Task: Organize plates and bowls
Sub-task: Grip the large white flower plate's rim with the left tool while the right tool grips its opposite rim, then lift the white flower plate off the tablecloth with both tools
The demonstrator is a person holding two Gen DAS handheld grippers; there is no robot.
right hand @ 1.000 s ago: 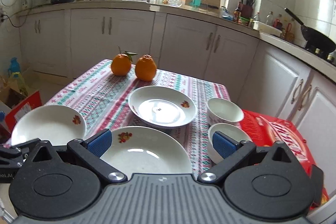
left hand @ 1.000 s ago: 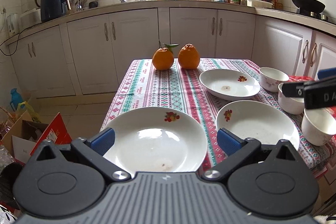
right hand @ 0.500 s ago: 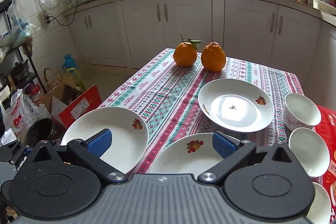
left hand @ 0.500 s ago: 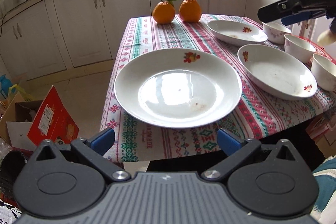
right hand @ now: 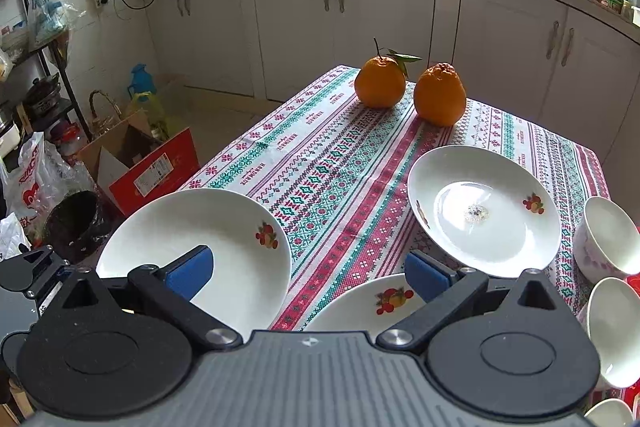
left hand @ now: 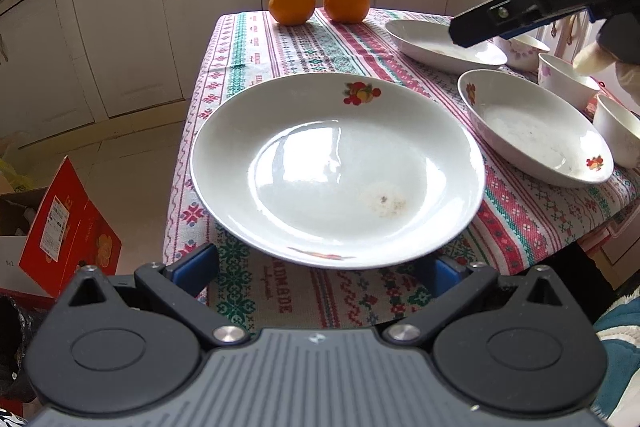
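- Table (left hand: 248,39), covered by a red, green and white patterned cloth (right hand: 332,183), stands before white kitchen cabinets (right hand: 344,23).
- Left gripper (left hand: 320,269): jaws spread wide, nothing between them. It sits low at the near table edge, with the blue pads (left hand: 196,265) partly under the overhanging rim of the near plate; contact with the plate cannot be confirmed.
- Right gripper (right hand: 306,271): jaws spread wide, empty, raised above the plates. In the left wrist view it shows at upper right, over the far plate.
- Near plate (left hand: 336,167): large, white, fruit motif on the rim, a faint brown smear inside. It lies at the table's front left corner, its rim past the edge.
- Middle plate (left hand: 532,127): white, same motif, just right of the near plate, not touching it.
- Far plate (right hand: 482,209): white, a small speck of residue at its centre, behind the middle plate.
- Three small white bowls (right hand: 606,235) line the right table edge, beside the plates.
- Two oranges (right hand: 410,89), one with stem and leaf, sit side by side at the far end.
- Red carton (left hand: 66,231) on the floor, left of the table.
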